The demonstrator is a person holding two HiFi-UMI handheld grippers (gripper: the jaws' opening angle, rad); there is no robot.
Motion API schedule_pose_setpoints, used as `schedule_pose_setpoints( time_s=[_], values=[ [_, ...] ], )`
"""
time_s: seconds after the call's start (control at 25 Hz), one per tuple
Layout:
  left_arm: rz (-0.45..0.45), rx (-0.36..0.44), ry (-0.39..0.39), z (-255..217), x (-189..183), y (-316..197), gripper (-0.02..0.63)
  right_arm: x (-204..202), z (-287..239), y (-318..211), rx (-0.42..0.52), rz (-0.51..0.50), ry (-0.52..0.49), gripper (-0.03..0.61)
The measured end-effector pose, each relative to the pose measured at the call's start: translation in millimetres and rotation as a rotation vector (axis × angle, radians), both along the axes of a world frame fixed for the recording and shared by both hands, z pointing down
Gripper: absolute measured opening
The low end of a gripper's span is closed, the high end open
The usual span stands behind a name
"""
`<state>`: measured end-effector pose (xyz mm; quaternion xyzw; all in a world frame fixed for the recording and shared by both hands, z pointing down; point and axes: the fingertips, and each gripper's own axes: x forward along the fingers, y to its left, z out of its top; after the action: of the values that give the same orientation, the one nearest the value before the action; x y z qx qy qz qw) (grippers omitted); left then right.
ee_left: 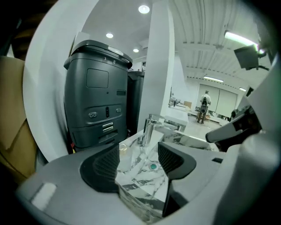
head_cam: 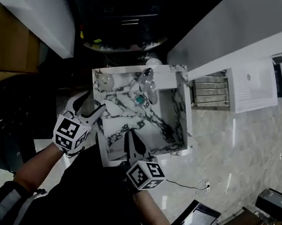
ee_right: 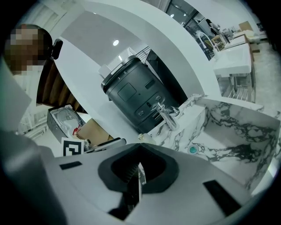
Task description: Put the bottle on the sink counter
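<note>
Your left gripper point(head_cam: 89, 107) sits off the basin point(head_cam: 150, 121) at its 8 o'clock. Its fingers point(ee_left: 104, 167) are released and spread wide, with only veined marble showing between them. Your right gripper point(head_cam: 132, 143) is at the basin's 6 o'clock edge, its fingers point(ee_right: 131, 175) clenched together on nothing.

The bottle point(head_cam: 105, 81) is small and clear. It stands on the bench point(head_cam: 104, 136) at the back-left corner, 10 o'clock from the green drain point(head_cam: 140, 99). Neither gripper touches it. A chrome faucet point(head_cam: 147, 78) stands at the drain's 12 o'clock, near the bottle but apart from it.

Around:
- A dark grey machine point(ee_left: 96, 96) stands close behind the bench at 12.
- A cardboard box point(head_cam: 9, 41) is at 9, under a slanted white panel point(head_cam: 35, 8).
- A wire rack point(head_cam: 210, 91) and a white washbasin point(head_cam: 254, 85) are at 2 to 3.
- A tablet-like screen point(head_cam: 195, 221) is at 5, with a thin cable point(head_cam: 187, 185) on the floor point(head_cam: 241, 151).

The basin and bench are both white marble with dark veins. The floor is pale, glossy stone tile. Ceiling spots point(ee_left: 143, 9) are lit, and a person point(ee_left: 204, 105) stands far back in the hall.
</note>
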<state>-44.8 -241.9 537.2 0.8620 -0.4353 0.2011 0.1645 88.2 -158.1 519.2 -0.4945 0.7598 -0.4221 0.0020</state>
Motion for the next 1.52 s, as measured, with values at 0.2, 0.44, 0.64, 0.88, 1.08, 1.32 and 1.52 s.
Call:
schedule_pose_setpoints(
  time_s=[0.2,0.44,0.64,0.88,1.08,1.32,1.52],
  values=[
    [0.020,-0.036,0.122,-26,20,38,0.183,-5,-11,2,0.028,-0.017,0.007,-0.005],
    [0.057,-0.050,0.197,-48,28,76,0.023,-9,-27,6,0.075,-0.031,0.023,-0.005],
    [0.061,-0.027,0.219,-61,29,86,0.003,-11,-45,6,0.134,-0.039,0.048,-0.005],
    [0.030,0.001,0.232,-79,27,99,0.003,-10,-73,7,0.221,-0.041,0.080,-0.005],
    [-0.004,0.028,0.248,-91,22,103,0.003,-13,-97,10,0.310,-0.049,0.140,-0.005],
    [-0.023,0.034,0.266,-96,23,105,0.003,-11,-118,14,0.392,-0.051,0.180,-0.005],
    [-0.041,0.043,0.274,-103,22,104,0.003,-12,-131,20,0.428,-0.057,0.174,-0.005]
  ],
)
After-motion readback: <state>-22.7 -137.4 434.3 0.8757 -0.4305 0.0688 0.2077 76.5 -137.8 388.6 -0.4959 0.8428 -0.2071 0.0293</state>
